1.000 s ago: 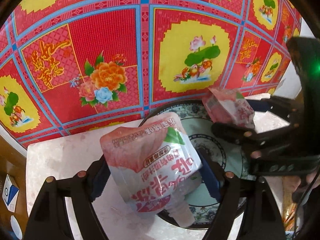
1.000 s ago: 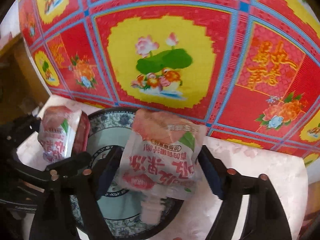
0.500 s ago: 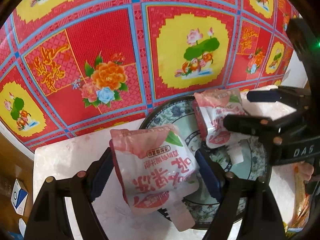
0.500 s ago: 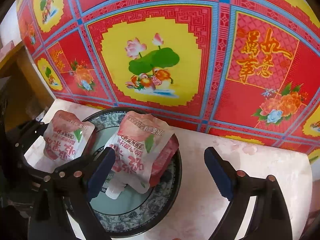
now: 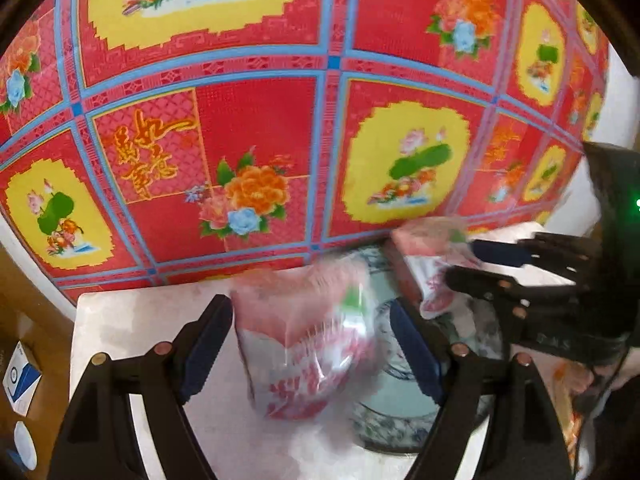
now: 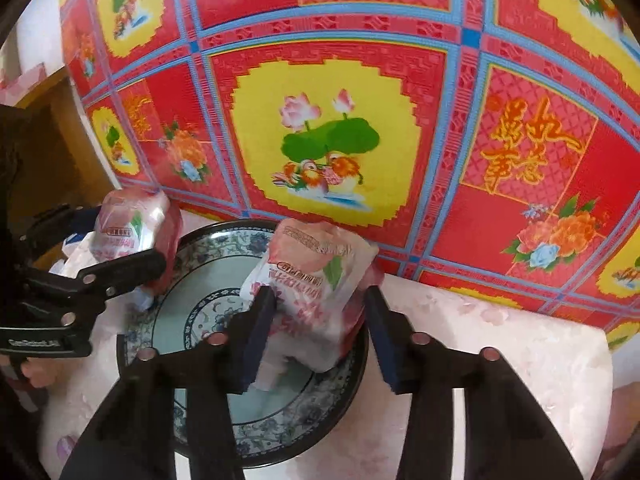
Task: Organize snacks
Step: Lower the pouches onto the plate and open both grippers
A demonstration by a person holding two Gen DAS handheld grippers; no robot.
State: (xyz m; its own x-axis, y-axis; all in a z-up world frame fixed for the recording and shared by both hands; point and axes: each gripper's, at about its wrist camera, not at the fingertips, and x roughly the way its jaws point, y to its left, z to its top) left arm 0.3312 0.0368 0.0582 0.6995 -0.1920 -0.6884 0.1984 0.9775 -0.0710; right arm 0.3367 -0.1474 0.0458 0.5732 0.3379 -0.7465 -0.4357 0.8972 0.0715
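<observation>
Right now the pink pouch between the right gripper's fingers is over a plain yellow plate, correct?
Not quite. The pink pouch between the fingers of the right gripper is over a blue-and-white patterned plate with a dark rim, not a plain yellow one. The right wrist view shows it.
</observation>
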